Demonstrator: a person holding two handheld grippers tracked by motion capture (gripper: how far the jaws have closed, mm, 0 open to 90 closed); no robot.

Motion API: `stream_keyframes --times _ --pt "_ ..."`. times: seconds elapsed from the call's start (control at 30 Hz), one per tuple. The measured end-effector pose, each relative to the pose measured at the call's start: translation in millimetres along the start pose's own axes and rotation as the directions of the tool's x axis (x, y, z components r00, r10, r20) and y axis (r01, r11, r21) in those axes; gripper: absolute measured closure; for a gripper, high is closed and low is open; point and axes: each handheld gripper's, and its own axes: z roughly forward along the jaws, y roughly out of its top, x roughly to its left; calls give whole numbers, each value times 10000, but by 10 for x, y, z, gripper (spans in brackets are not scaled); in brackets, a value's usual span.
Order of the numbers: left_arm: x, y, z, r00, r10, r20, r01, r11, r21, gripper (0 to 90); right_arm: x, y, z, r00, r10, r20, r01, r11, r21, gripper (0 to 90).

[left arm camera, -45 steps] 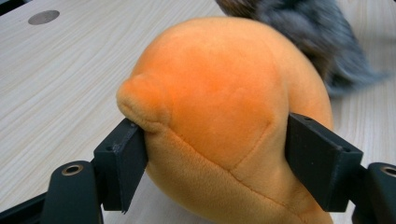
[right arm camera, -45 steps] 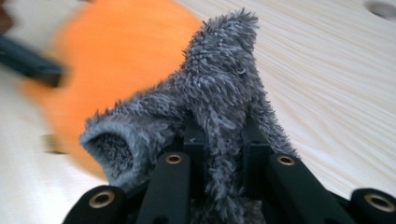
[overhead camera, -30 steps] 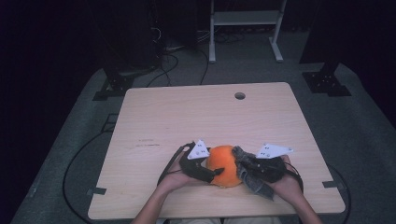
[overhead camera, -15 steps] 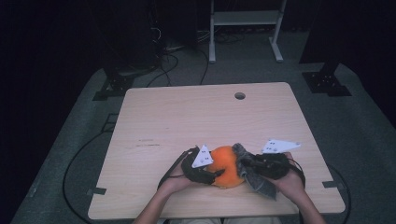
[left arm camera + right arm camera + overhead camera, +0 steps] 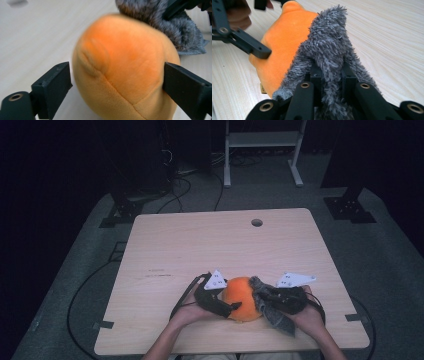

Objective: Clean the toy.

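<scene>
An orange plush ball (image 5: 241,297) rests on the table near its front edge. My left gripper (image 5: 227,302) reaches around it from the left. In the left gripper view the plush ball (image 5: 125,72) sits between the jaws of the left gripper (image 5: 117,82). One jaw touches its side, the other stands just clear, and the jaws have just been opening. My right gripper (image 5: 262,296) is shut on a grey fuzzy cloth (image 5: 277,317). That cloth (image 5: 329,50) is pinched between the pads of the right gripper (image 5: 332,77) and lies against the plush ball (image 5: 284,42).
The light wooden table (image 5: 210,245) has a round hole (image 5: 257,222) near its far edge. Cables (image 5: 190,185) trail across the dark floor behind it, beside a white frame (image 5: 260,150) and black stand feet (image 5: 350,207).
The left gripper's grey plate dipped toward the plush ball and came back up. The right gripper with the cloth shifted only slightly, and the ball stayed put.
</scene>
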Motion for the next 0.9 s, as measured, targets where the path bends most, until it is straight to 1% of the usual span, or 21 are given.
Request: stream_keyframes --times 0.03,0.1,0.13,0.17,0.2,0.23,0.27,0.3,0.33,0.4,0.43,0.47,0.5,0.53,0.6,0.63,0.73,0.8,0.83,0.87,0.9 --pt "-23 -8 1 9996 212 -175 -215 9997 -151 211 0 1 -5 10000 18 30 -18 10000 51 761" --pt "-50 12 -35 9981 467 -396 -491 9968 -631 345 -7 12 -29 9998 4 203 -4 10000 35 762" --pt "-83 46 -85 9940 872 -664 -944 9890 -1142 400 -1 51 -93 9993 -21 363 28 9998 -181 764" --pt "-83 46 -85 9940 872 -664 -944 9890 -1142 405 8 79 -131 9993 -26 366 39 9993 -368 764" --pt "-117 58 -73 9862 1382 -910 -1468 9845 -954 403 20 103 -159 9995 -37 301 53 9986 -531 764" --pt "-130 48 -56 9835 1508 -997 -1596 9833 -873 402 31 119 -166 9997 -60 244 77 9976 -694 764" --pt "-138 35 -42 9806 1641 -1070 -1729 9818 -786 402 44 127 -153 9996 -118 267 136 9974 -703 764" --pt "-138 35 -42 9806 1641 -1070 -1729 9818 -786 402 53 125 -123 9994 -164 289 181 9981 -590 763" --pt "-138 20 -36 9779 1780 -1097 -1856 9806 -633 402 47 110 -90 9995 -170 280 183 9986 -497 763" --pt "-115 -12 -41 9801 1720 -988 -1782 9823 -576 401 -16 60 -35 9997 -38 244 47 9994 -353 763" --pt "-111 -18 -43 9799 1737 -977 -1798 9821 -566 401 -16 60 -35 9997 -38 244 47 9994 -353 763" --pt "-107 -23 -45 9802 1746 -931 -1804 9819 -579 397 -111 14 -23 9989 206 429 -201 9997 -120 762" --pt "-107 -21 -45 9804 1750 -905 -1807 9818 -586 397 -111 14 -23 9989 206 429 -201 9997 -120 762" --pt "-115 -17 -43 9794 1826 -864 -1879 9805 -573 392 -173 -19 -49 9974 430 571 -431 9991 8 763" --pt "-124 -19 -41 9786 1868 -867 -1921 9797 -577 390 -174 -17 -72 9974 486 541 -486 9988 -11 763" --pt "-128 -20 -40 9772 1943 -856 -1996 9782 -576 388 -154 5 -111 9978 503 443 -495 9986 -189 763" --pt "-135 -21 -42 9749 2044 -886 -2095 9764 -529 388 -43 100 -155 9996 248 -112 -255 9969 -741 762" --pt "-138 -29 -51 9728 2140 -884 -2183 9749 -427 388 14 118 -101 9999 -114 21 115 9984 -560 760" --pt "-135 -34 -55 9725 2167 -855 -2204 9747 -366 388 12 101 -71 9999 -125 33 127 9989 -460 759" --pt "-128 -36 -59 9732 2143 -835 -2176 9755 -328 387 -54 51 -46 9999 9 117 -5 9995 -313 759" --pt "-123 -37 -58 9743 2106 -804 -2139 9763 -340 387 -54 51 -46 9999 9 117 -5 9995 -313 759"
